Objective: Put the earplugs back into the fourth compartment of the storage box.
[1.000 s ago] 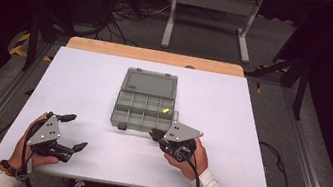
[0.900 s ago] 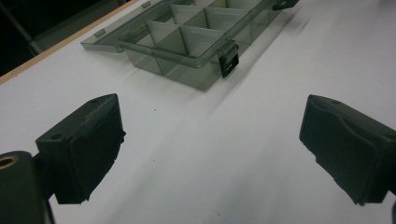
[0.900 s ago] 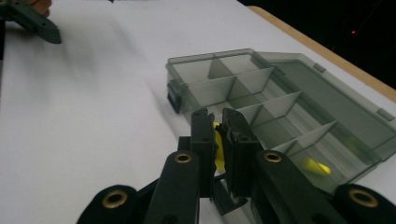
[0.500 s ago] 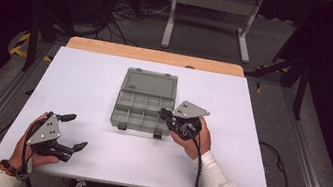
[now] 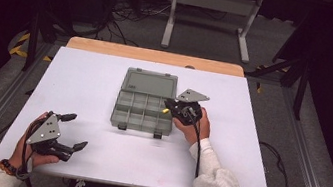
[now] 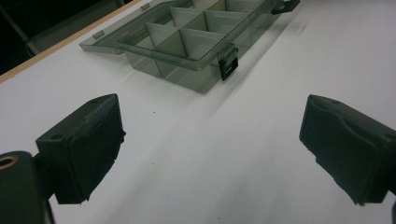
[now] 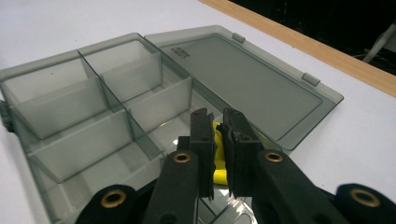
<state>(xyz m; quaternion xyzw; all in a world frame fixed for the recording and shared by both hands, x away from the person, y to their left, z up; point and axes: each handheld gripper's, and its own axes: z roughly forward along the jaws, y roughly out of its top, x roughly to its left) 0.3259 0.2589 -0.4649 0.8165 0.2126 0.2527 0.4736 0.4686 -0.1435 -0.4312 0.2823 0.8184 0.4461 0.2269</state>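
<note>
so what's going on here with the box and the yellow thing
A person holds a tool in each hand at a white table. The right tool is shut on a small yellow piece and hangs over a right-hand compartment of the open grey organizer box, whose lid lies flat behind it. The left tool, open and holding nothing, rests near the front left of the table.

Your organiser box [image 5: 144, 106] lies mid-table [image 5: 86, 76], its lid toward the far edge. Your right gripper [image 5: 171, 108] sits at the box's right edge; your left gripper [image 5: 76, 132] is near the front-left corner.
</note>
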